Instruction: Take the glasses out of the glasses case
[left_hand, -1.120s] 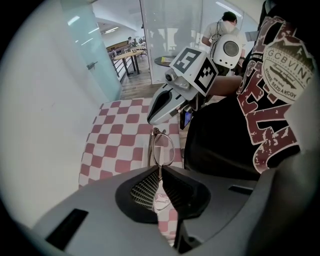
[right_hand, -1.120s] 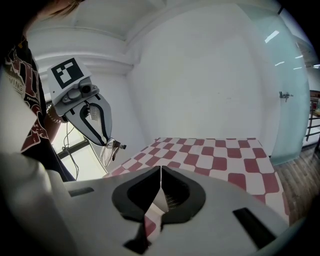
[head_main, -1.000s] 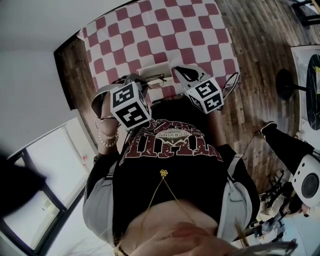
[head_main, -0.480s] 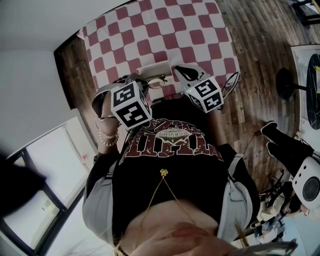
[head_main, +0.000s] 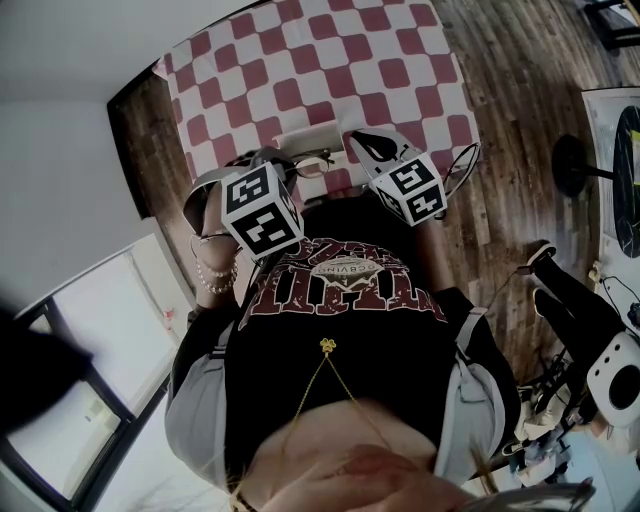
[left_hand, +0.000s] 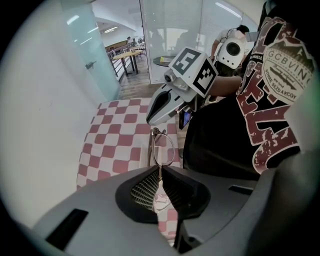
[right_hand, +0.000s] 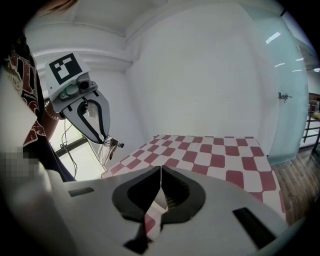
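**Glasses pinched in left gripper at table's near edge**

The left gripper (left_hand: 160, 169) has its jaws pressed onto the glasses (left_hand: 164, 149), pinching the frame at one end. A lens and the rest of the frame stick out beyond the jaw tips.

In the head view the glasses are at the near edge of the table, over its red-and-white checked cloth (head_main: 330, 60). They are at the near side of the pale glasses case (head_main: 300, 140), and it cannot be determined whether they touch it or hang just above it. The case lies at the middle of the near edge.

The right gripper (right_hand: 160, 169) has its jaws pressed together with nothing between them. It is held over the near edge, just right of the case and apart from the glasses.

The person's dark printed shirt (head_main: 340, 300) fills the head view on the near side of the table.
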